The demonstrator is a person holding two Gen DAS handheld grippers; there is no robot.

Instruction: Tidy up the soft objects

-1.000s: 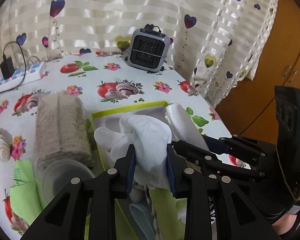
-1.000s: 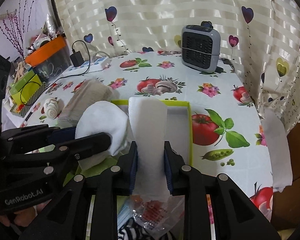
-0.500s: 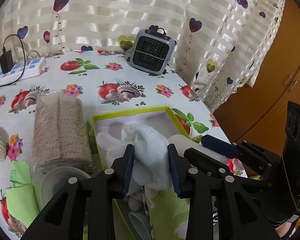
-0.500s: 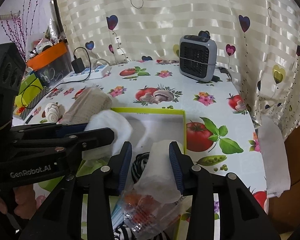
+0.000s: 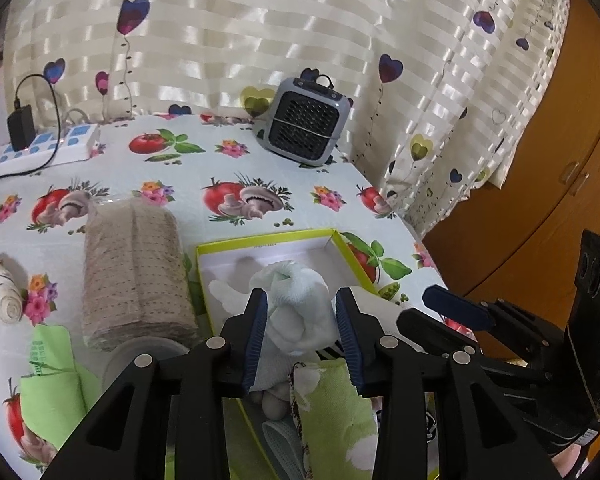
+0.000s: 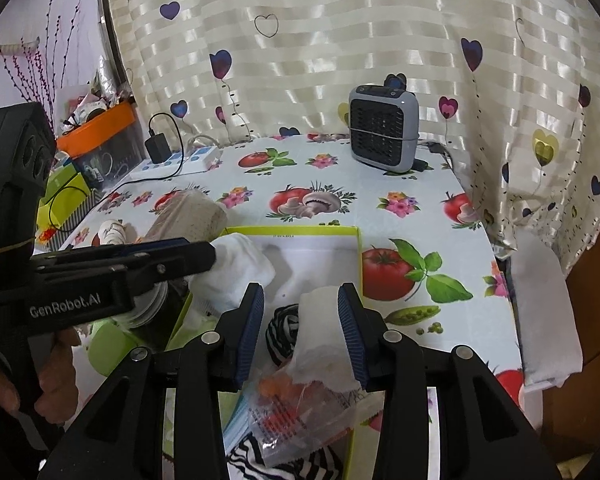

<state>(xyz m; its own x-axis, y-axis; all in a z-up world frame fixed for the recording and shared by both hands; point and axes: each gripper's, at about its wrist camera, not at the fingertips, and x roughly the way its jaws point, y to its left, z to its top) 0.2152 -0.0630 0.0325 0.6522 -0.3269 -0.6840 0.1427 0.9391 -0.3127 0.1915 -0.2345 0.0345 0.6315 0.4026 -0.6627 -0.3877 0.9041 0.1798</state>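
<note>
One yellow-rimmed box [image 5: 342, 240] sits just ahead of two grippers. The left gripper [image 5: 300, 338], jaws now spread wider than before, has one white sock bundle [image 5: 296, 304] loose between them. The right gripper [image 6: 301, 334] has opened too; one folded white cloth [image 6: 320, 332] leans against its right finger, over the box.

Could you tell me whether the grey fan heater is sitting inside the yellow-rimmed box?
No, the grey fan heater stands by the curtain, well behind the box.
</note>
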